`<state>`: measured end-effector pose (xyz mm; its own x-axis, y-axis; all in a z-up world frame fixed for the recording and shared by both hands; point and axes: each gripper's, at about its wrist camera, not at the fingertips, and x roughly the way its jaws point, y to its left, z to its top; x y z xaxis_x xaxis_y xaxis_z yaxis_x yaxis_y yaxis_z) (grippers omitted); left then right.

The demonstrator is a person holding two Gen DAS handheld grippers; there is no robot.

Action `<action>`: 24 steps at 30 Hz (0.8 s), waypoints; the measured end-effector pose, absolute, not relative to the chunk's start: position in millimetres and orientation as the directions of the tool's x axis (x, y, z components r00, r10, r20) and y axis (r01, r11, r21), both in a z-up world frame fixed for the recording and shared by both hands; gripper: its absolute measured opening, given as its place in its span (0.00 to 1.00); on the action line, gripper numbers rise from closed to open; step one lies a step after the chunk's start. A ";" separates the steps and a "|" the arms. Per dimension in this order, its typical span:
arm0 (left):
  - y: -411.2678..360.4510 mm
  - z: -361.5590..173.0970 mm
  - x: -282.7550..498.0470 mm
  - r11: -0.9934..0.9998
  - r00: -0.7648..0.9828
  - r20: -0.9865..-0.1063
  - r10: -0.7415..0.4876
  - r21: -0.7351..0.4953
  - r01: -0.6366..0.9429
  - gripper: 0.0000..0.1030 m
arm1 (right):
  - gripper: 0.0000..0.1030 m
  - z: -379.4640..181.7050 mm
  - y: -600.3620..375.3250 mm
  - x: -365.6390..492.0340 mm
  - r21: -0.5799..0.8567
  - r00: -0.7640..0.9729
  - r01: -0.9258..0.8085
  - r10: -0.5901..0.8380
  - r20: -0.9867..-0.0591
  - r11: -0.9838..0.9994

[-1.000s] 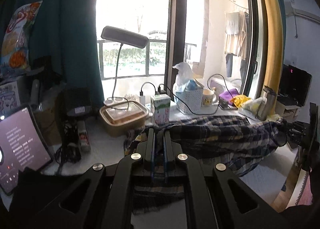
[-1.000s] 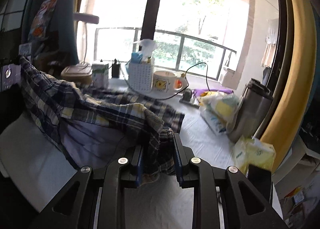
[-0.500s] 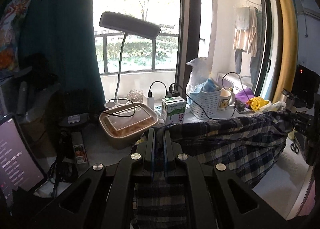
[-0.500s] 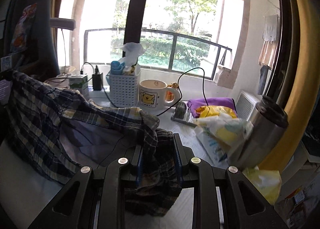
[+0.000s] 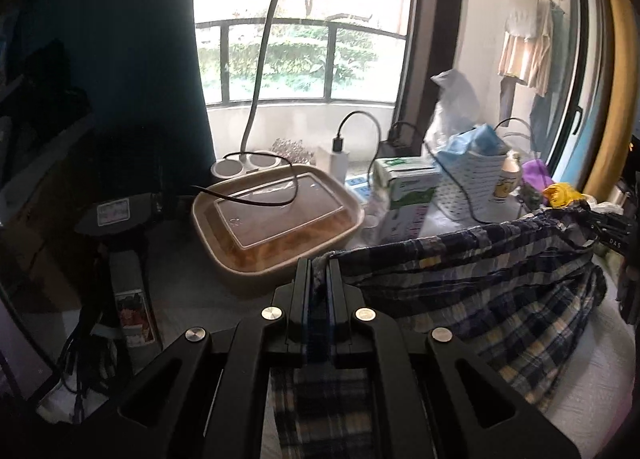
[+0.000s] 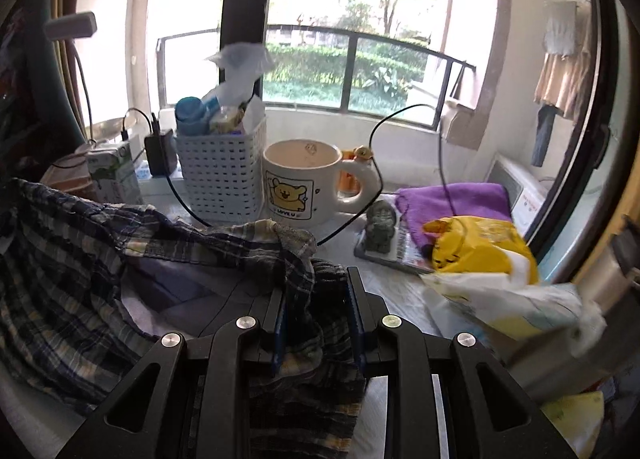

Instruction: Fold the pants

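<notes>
Left gripper [image 5: 318, 291] pinches tight and right gripper [image 6: 316, 311] clamps wider on bunched waistband, pants [image 5: 480, 283] stretched between them above worktop [image 6: 400, 299] near mug [image 6: 304, 183]; sagging cloth could snag its cable.

Both wrist views look close along their fingers toward the window; shared: white perforated plastic basket [image 5: 476, 183] [image 6: 222, 175].
</notes>
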<state>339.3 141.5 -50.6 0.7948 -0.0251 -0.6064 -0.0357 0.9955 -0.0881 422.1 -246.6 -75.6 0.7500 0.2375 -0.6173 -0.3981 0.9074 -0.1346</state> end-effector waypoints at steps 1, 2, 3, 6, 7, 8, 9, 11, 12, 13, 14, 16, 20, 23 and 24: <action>143.1 -53.4 344.0 0.996 0.789 -0.614 -0.013 -0.081 -0.046 0.06 | 0.25 -77.5 -244.0 427.3 -0.133 0.744 -0.399 0.235 -0.625 0.907; 144.3 -55.7 348.0 0.996 0.783 -0.622 0.005 -0.069 -0.062 0.07 | 0.25 -80.9 -241.1 434.4 -0.131 0.734 -0.401 0.233 -0.638 0.907; 146.1 -57.5 350.8 0.995 0.778 -0.628 0.017 -0.063 -0.072 0.10 | 0.25 -83.1 -238.9 439.9 -0.131 0.727 -0.403 0.230 -0.647 0.906; 156.0 -59.8 353.1 0.991 0.774 -0.630 0.064 -0.051 -0.123 0.46 | 0.26 -89.3 -234.3 453.9 -0.128 0.713 -0.393 0.213 -0.668 0.911; 159.4 -58.8 351.5 0.989 0.778 -0.623 0.074 -0.053 -0.137 0.54 | 0.30 -90.8 -233.7 456.3 -0.124 0.708 -0.392 0.213 -0.673 0.912; 162.6 -57.3 349.5 0.988 0.784 -0.616 0.081 -0.057 -0.146 0.61 | 0.33 -92.1 -233.3 459.0 -0.124 0.707 -0.385 0.206 -0.677 0.914; 165.9 -55.4 346.1 0.986 0.788 -0.610 0.088 -0.060 -0.156 0.63 | 0.44 -92.5 -233.1 461.0 -0.123 0.710 -0.376 0.200 -0.675 0.919; 170.1 -51.5 340.9 0.982 0.787 -0.607 0.110 -0.054 -0.179 0.63 | 0.67 -90.4 -235.4 460.2 -0.110 0.721 -0.366 0.207 -0.661 0.924; 170.8 -49.6 335.3 0.981 0.787 -0.606 0.114 -0.054 -0.184 0.63 | 0.77 -88.5 -236.7 459.4 -0.108 0.728 -0.360 0.206 -0.654 0.927; 170.7 -49.9 333.1 0.982 0.785 -0.610 0.111 -0.056 -0.182 0.63 | 0.80 -86.4 -237.5 457.9 -0.110 0.734 -0.354 0.203 -0.648 0.929; 169.6 -50.4 328.1 0.983 0.781 -0.616 0.104 -0.057 -0.175 0.64 | 0.80 -84.2 -237.8 455.9 -0.113 0.739 -0.350 0.200 -0.644 0.930; 164.9 -54.6 319.0 0.986 0.767 -0.637 0.084 -0.057 -0.156 0.66 | 0.80 -79.9 -239.4 450.0 -0.107 0.744 -0.346 0.203 -0.637 0.932; 152.3 -77.2 294.8 0.986 0.708 -0.706 0.016 -0.104 -0.127 0.66 | 0.80 -77.3 -247.6 431.3 -0.088 0.750 -0.328 0.202 -0.630 0.941; 141.5 -94.9 278.0 0.984 0.670 -0.742 -0.026 -0.138 -0.114 0.66 | 0.80 -81.9 -256.2 416.1 -0.072 0.740 -0.314 0.196 -0.643 0.947; 137.7 -100.9 273.2 0.984 0.658 -0.752 -0.041 -0.146 -0.106 0.66 | 0.80 -84.0 -260.1 410.5 -0.067 0.735 -0.308 0.192 -0.650 0.949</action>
<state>273.2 137.7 -100.9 0.6576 -0.0409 -0.7522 -0.1057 0.9837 -0.1458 410.5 -260.1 -84.0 0.7355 0.1924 -0.6497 -0.3075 0.9492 -0.0670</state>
